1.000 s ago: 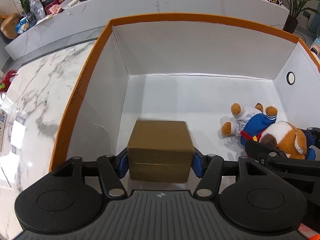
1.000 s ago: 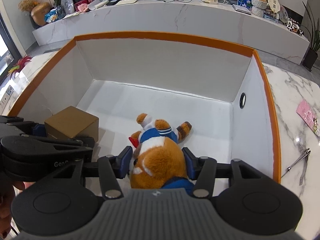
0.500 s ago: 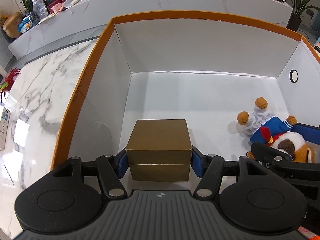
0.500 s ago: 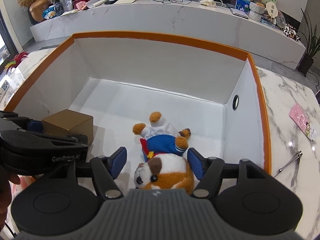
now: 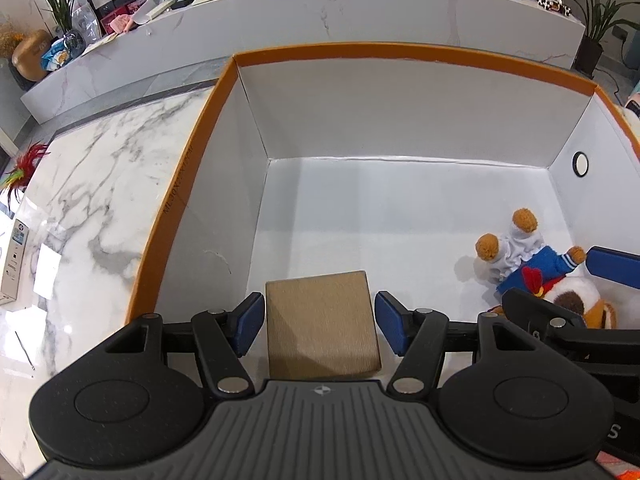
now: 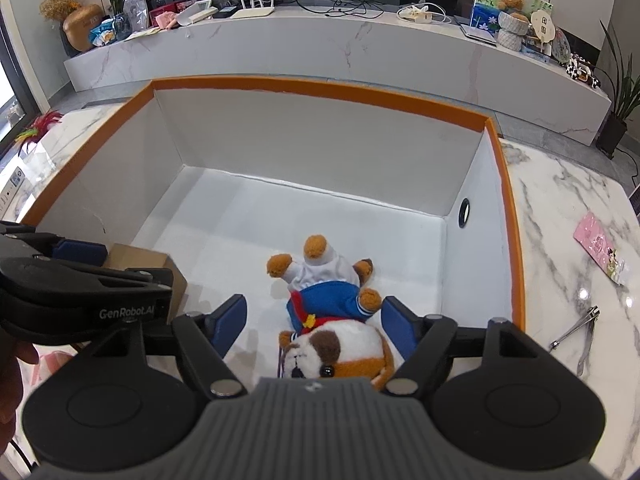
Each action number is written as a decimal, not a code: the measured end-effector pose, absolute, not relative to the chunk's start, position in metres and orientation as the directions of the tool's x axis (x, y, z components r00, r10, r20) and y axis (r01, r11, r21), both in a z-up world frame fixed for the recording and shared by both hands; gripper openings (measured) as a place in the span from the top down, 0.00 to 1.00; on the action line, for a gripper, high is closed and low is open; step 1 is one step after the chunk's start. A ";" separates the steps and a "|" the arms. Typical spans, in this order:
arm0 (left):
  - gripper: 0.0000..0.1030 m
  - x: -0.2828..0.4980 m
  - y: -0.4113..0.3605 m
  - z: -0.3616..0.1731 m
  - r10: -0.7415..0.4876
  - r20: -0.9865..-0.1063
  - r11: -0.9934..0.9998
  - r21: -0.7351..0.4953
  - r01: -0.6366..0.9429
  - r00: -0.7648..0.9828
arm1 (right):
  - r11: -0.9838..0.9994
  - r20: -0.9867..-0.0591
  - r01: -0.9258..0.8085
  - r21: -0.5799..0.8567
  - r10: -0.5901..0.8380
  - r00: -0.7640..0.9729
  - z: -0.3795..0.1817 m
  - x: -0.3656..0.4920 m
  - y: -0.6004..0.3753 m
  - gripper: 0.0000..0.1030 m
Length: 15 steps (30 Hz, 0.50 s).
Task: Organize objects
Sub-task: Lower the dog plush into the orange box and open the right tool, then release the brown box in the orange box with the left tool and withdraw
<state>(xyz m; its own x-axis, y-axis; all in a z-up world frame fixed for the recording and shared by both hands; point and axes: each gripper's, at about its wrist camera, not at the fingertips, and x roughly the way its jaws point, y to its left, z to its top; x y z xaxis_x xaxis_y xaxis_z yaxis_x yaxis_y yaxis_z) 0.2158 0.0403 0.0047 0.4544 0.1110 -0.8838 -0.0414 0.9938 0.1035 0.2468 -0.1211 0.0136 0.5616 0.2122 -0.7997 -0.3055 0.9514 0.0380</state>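
A brown cardboard box (image 5: 322,322) lies on the floor of a large white bin with an orange rim (image 5: 188,176), near its left wall. My left gripper (image 5: 320,322) is open above it, with a gap between each blue pad and the box. A plush dog in blue and white clothes (image 6: 332,320) lies on the bin floor at the right; it also shows in the left wrist view (image 5: 536,272). My right gripper (image 6: 314,326) is open over it, its pads clear of the toy. The box also shows in the right wrist view (image 6: 140,258).
The bin (image 6: 508,200) stands on a marble table (image 6: 568,208). Nail clippers (image 6: 576,330) and a pink packet (image 6: 602,248) lie to the right of the bin. A small white carton (image 5: 14,248) lies at the table's left edge. A long marble counter (image 6: 340,48) runs behind.
Both grippers have opened: the left let go of the brown box, the right let go of the plush dog. Both objects now rest on the bin floor and the grippers have risen.
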 end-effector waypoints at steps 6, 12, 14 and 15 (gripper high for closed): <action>0.31 0.215 0.042 0.011 0.107 -0.874 0.994 0.098 -0.043 0.475 | 0.950 -0.788 -0.306 0.057 0.231 0.571 0.020 0.245 -0.124 0.27; 0.31 0.213 0.043 0.017 0.108 -0.861 0.994 0.097 -0.049 0.496 | 0.950 -0.772 -0.307 0.057 0.237 0.590 0.028 0.241 -0.124 0.26; 0.31 0.212 0.044 0.019 0.109 -0.858 0.994 0.097 -0.050 0.501 | 0.958 -0.764 -0.288 0.016 0.197 0.614 0.031 0.240 -0.124 0.16; 0.30 0.212 0.044 0.020 0.104 -0.858 0.995 0.093 -0.048 0.503 | 0.962 -0.756 -0.274 -0.008 0.174 0.631 0.033 0.239 -0.125 0.11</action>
<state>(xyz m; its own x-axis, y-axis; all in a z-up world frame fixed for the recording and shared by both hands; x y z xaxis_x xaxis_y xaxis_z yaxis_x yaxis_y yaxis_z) 0.2119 0.0437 0.0203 0.5032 0.1044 -0.8579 -0.0476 0.9945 0.0932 0.2389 -0.1247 0.0329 0.6310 0.1738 -0.7561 -0.2740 0.9617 -0.0076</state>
